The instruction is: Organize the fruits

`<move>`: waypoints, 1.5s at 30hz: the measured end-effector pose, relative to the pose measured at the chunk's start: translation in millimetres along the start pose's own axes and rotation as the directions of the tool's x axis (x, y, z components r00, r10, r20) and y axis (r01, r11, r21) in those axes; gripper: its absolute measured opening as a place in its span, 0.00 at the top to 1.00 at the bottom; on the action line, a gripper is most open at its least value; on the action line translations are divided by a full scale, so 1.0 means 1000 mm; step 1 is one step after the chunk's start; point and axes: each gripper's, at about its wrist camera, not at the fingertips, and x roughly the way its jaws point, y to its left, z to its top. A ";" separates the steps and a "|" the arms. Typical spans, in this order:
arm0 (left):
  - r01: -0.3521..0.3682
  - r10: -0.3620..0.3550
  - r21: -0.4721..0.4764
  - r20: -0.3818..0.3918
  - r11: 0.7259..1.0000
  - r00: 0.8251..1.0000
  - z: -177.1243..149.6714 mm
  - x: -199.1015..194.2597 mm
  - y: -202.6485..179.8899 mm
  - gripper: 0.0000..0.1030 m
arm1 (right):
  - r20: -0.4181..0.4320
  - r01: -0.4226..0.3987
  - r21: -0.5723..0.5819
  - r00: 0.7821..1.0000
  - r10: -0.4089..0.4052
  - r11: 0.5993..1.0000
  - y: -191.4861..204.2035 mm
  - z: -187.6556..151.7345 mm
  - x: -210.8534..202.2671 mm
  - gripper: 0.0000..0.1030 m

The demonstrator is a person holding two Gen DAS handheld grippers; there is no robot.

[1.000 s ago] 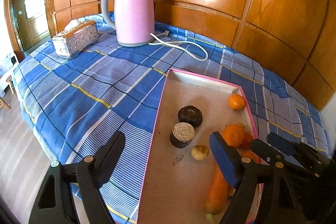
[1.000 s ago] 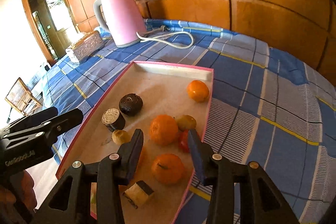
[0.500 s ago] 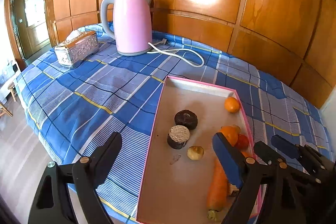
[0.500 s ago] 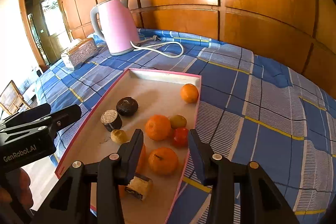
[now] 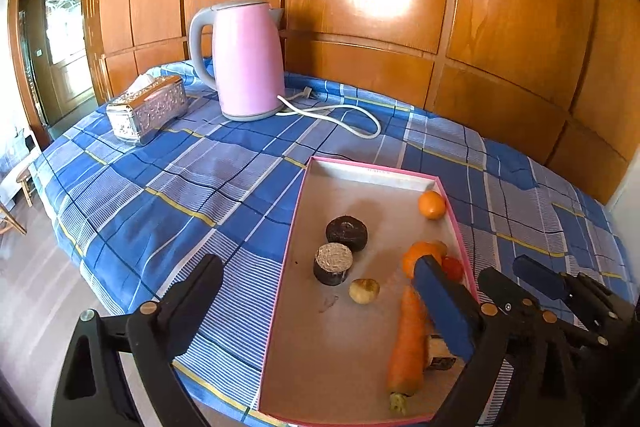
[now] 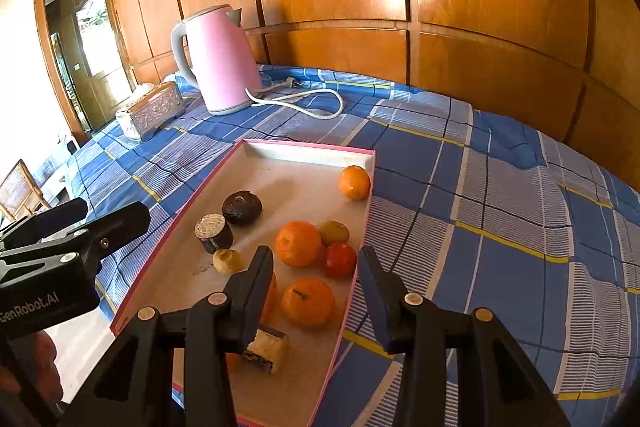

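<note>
Beyond the tray's (image 6: 304, 147) far-left corner, on the checked surface (image 6: 460, 187): a silver tissue box (image 6: 154, 107), then a pink kettle (image 6: 220, 63) with its white cord (image 6: 304, 103) looping toward the tray's far end.

Inside the tray, along the left half: 2 dark round pieces (image 6: 242, 207), touching, with a small pale fruit (image 6: 227, 261) just on the near side of them. Nearer the front rim: a carrot (image 5: 408, 343) lying lengthwise, beside a cut block (image 6: 268, 347). Along the right wall: 3 oranges (image 6: 298, 243), 1 alone in the far right corner, plus a green fruit (image 6: 334, 231) and a red fruit (image 6: 340, 259) pressed close to the middle orange.

Left tool (image 5: 316, 265): open wide, holding nothing, above the tray's left rim. Right tool (image 6: 315, 255): open too, empty, above the tray's near right corner.

Compared with 1 second ago: both tools drawn back and higher, tray smaller in both views, every fruit in the same spot. Probably means a step back with all produce already gathered in the tray, so either close to finished or sizing up 1 more regrouping inside it.
</note>
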 end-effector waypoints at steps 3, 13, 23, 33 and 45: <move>0.000 0.000 0.003 0.001 1.000 1.000 0.000 -0.001 0.000 0.06 | 0.000 0.000 0.001 1.000 0.000 1.000 0.000 0.000 -0.001 0.57; -0.003 0.003 0.007 0.007 1.000 1.000 -0.001 -0.002 0.000 0.05 | 0.003 0.001 -0.006 1.000 0.000 1.000 0.002 -0.001 -0.002 0.57; -0.002 0.002 0.012 0.008 1.000 1.000 -0.001 -0.003 -0.002 0.05 | 0.000 0.000 -0.009 1.000 0.000 1.000 0.003 -0.001 -0.002 0.57; -0.004 0.003 0.012 0.010 1.000 1.000 0.000 -0.005 -0.001 0.03 | 0.002 -0.002 -0.009 1.000 0.002 1.000 0.002 -0.001 -0.002 0.57; -0.004 0.004 0.005 0.014 1.000 1.000 0.001 -0.006 0.001 0.02 | 0.000 0.001 -0.012 1.000 -0.001 1.000 0.002 -0.001 -0.001 0.57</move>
